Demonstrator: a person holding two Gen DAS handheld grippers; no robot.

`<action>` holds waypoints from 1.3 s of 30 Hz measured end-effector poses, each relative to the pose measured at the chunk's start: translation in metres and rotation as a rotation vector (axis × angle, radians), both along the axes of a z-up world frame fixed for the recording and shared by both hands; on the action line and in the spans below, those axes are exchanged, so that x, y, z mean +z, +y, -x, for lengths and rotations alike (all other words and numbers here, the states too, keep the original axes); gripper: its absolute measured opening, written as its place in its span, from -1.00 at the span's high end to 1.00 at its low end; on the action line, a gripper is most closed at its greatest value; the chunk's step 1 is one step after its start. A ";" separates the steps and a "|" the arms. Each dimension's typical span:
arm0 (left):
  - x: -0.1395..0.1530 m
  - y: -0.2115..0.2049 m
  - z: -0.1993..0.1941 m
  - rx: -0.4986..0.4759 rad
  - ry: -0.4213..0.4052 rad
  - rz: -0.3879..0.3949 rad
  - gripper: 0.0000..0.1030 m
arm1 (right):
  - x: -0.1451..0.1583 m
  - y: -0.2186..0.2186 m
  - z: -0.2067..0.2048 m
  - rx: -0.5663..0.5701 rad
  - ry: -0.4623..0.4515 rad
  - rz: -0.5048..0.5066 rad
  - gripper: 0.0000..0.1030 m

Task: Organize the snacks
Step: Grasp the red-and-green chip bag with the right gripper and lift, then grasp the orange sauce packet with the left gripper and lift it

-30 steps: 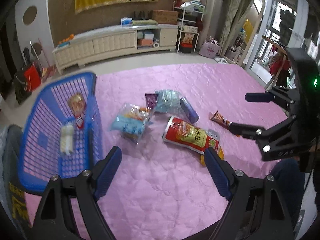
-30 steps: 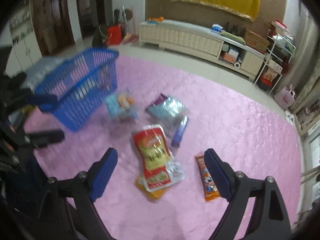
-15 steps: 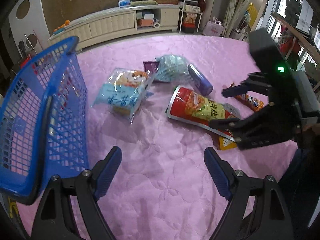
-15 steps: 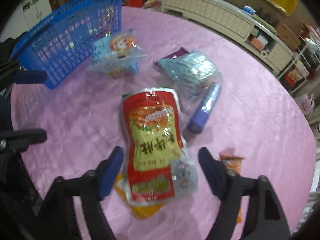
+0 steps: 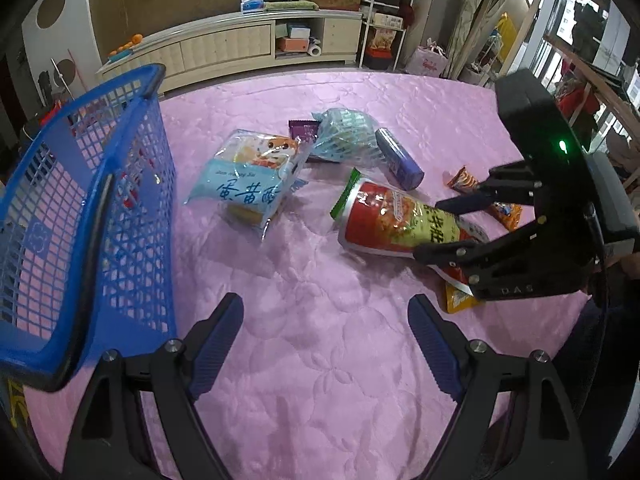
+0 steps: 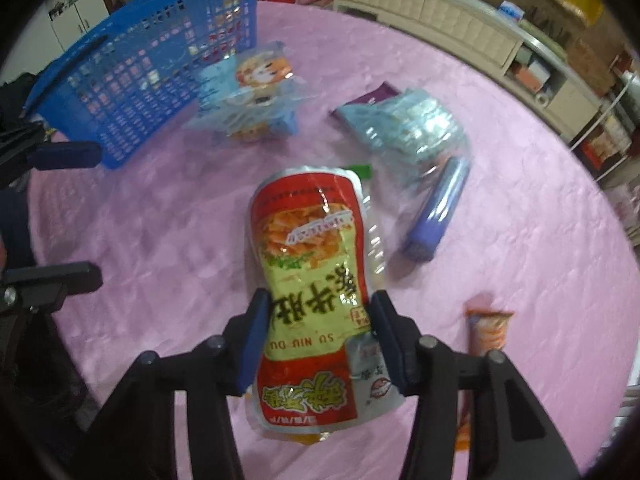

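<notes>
A pink quilted cloth (image 5: 320, 360) is filling most of both views, and the blue basket (image 5: 80, 220) is taking up the left edge of the left wrist view. Only that view is showing the white cabinet (image 5: 240, 48) along the back wall, top centre. The right wrist view is giving the close look: the right gripper (image 6: 318, 320) is closing its jaws around the red and yellow snack bag (image 6: 312, 248), blue pads touching the bag's sides at lower centre. In the left view the same bag is sitting right of centre with the black gripper body covering its near end. The left gripper (image 5: 326, 340) is hanging spread wide over bare cloth, nothing between its fingers. The light blue bag (image 5: 248, 184) is lying centre frame between basket and red bag, the purple tube (image 5: 398, 160) just beyond, and a small orange packet (image 6: 488, 328) is sitting lower right in the right view.
</notes>
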State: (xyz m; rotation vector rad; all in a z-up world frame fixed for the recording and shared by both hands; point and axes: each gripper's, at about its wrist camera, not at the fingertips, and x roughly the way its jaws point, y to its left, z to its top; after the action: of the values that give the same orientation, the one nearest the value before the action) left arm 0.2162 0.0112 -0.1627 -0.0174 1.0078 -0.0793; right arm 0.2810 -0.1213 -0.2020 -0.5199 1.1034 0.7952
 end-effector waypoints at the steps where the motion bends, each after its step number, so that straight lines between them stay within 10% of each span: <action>1: 0.002 0.000 0.002 0.002 -0.003 -0.003 -0.61 | 0.000 0.001 0.004 -0.005 0.004 0.002 -0.08; 19: 0.029 -0.007 0.023 0.019 -0.049 0.017 -0.61 | 0.060 -0.041 0.037 -0.181 -0.090 -0.146 0.02; 39: 0.007 -0.086 -0.019 -0.024 0.028 0.039 -0.61 | 0.045 -0.117 0.035 -0.458 -0.173 -0.263 0.02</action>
State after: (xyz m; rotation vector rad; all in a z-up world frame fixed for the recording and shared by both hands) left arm 0.2354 -0.0751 -0.1554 -0.0427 1.0345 -0.1207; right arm 0.2458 -0.2383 -0.1573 -0.1016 0.8929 0.4716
